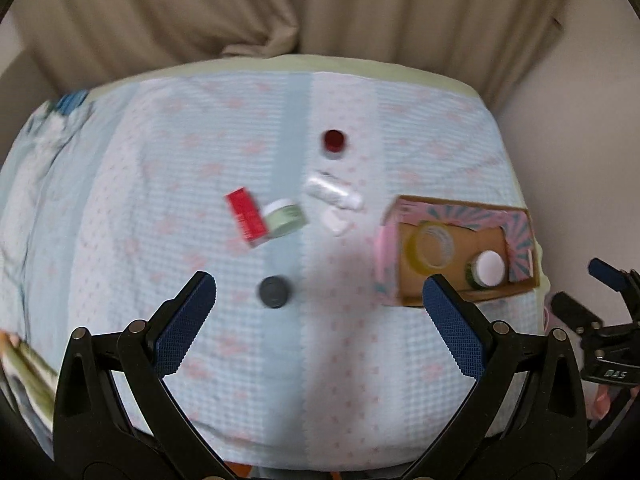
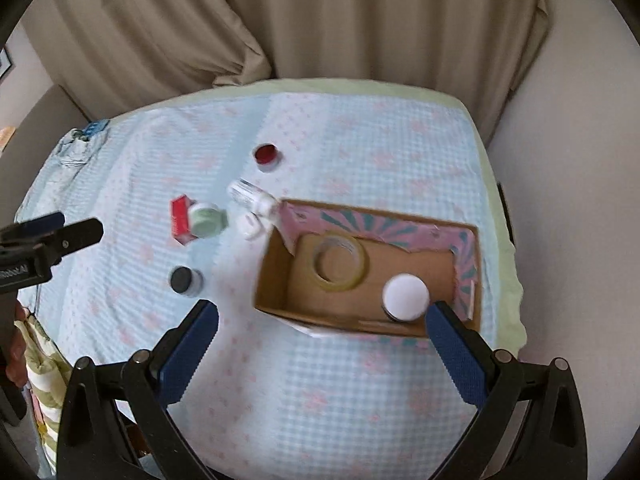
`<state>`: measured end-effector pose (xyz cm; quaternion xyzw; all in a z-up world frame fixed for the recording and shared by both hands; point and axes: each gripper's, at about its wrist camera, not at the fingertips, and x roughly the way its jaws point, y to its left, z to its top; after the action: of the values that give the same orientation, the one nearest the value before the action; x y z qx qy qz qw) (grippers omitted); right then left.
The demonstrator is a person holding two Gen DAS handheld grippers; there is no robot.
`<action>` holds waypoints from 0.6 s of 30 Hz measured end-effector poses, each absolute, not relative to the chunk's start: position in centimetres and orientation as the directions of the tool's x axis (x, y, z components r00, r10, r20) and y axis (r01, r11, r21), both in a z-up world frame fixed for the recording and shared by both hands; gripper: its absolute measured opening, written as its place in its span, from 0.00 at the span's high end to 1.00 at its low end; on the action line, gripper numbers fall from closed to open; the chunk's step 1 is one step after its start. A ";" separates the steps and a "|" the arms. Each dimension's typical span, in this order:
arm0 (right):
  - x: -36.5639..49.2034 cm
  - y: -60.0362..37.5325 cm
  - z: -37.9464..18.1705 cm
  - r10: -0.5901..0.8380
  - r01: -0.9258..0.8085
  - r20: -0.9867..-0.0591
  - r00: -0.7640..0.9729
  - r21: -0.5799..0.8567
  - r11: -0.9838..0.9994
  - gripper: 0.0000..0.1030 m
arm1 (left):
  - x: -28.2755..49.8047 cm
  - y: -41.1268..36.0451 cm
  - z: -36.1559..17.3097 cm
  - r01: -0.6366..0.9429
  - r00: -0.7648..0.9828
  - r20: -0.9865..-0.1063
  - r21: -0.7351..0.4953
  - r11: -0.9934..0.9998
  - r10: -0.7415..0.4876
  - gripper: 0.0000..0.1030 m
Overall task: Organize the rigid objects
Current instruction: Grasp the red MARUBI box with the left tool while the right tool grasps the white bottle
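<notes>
Left wrist view: left gripper (image 1: 320, 320) spread wide, empty, hovering over dark-capped jar (image 1: 274, 291). Right gripper (image 2: 322, 346) likewise wide and empty, near cardboard box (image 2: 276, 276) already holding tape roll (image 2: 340, 261) and white-lidded jar (image 2: 405, 296). Probably between picks; next, lowering around dark-capped jar. Farther off, red box (image 1: 246, 217), green jar (image 1: 285, 218), red-capped jar (image 1: 333, 143) loose on blue checked cloth (image 1: 160, 180); beige curtain (image 1: 240, 8) behind.

At the right edge of my left wrist view, white characters on my right gripper's (image 1: 608, 280) black body look like "DAS", too blurred to be sure. At the left edge of my right wrist view, my left gripper (image 2: 60, 228) bears white lettering ending in "AI"; the rest is unreadable.
</notes>
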<state>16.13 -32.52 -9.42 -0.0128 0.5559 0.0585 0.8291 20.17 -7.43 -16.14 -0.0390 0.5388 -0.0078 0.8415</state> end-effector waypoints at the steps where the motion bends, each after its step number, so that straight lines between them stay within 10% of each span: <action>1: 16.5 -31.7 -9.0 0.089 -0.119 -0.921 0.380 0.046 0.992 0.00 | 20.3 -6.3 -16.1 -0.051 0.418 -0.907 -0.081 0.995 -0.053 0.00; 18: 30.3 -21.5 -13.9 0.158 -0.411 -0.951 0.265 0.036 0.911 0.00 | 29.9 3.5 -25.4 -0.331 0.276 -0.961 -0.091 0.939 0.005 0.00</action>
<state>30.34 -21.46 -13.94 -0.1095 0.5787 0.1806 0.7877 29.88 3.46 -25.36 -0.1379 0.5920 0.1067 0.7869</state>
